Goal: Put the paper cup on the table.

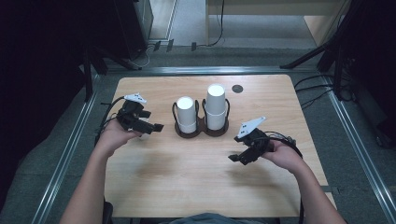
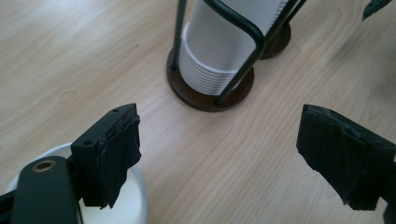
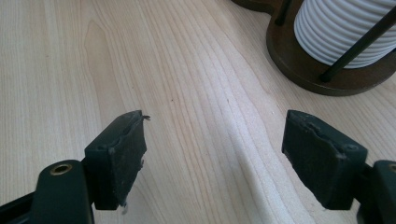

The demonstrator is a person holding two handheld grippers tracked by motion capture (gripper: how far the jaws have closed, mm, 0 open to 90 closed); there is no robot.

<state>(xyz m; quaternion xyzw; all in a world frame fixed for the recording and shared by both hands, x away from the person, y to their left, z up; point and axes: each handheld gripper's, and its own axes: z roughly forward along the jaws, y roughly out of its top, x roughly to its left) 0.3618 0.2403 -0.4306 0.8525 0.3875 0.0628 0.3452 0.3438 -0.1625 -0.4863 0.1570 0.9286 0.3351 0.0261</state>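
My left gripper (image 1: pixel 150 124) sits at the left of the table (image 1: pixel 196 186), my hand under it and my forearm coming up from the near edge at a slant. Its jaws point right, toward the cup holder, and stand wide apart with nothing between them. In the left gripper view a single white cup (image 2: pixel 123 207) stands on the wood right under my left-hand jaw, partly hidden by it; I cannot tell whether the jaw touches its rim.

My right gripper (image 1: pixel 239 157) is at the right, nearer to me than the holder, with my hand behind it and my forearm running back to the near right corner. Its jaws point left, across the table, and are just as wide apart, holding nothing.

The cup holder (image 1: pixel 201 131) is a dark double stand with wire loops, set in the middle of the table toward the far side. Its left ring has the shorter stack of cups (image 1: pixel 186 113), its right ring the taller stack (image 1: pixel 216 106). In the left gripper view the shorter stack (image 2: pixel 219 51) is near, just ahead of my jaws.

Bare wood runs across the whole near half of the table, between my two hands and in front of the holder. A small dark round cap (image 1: pixel 237 88) lies near the far edge, behind the taller stack.
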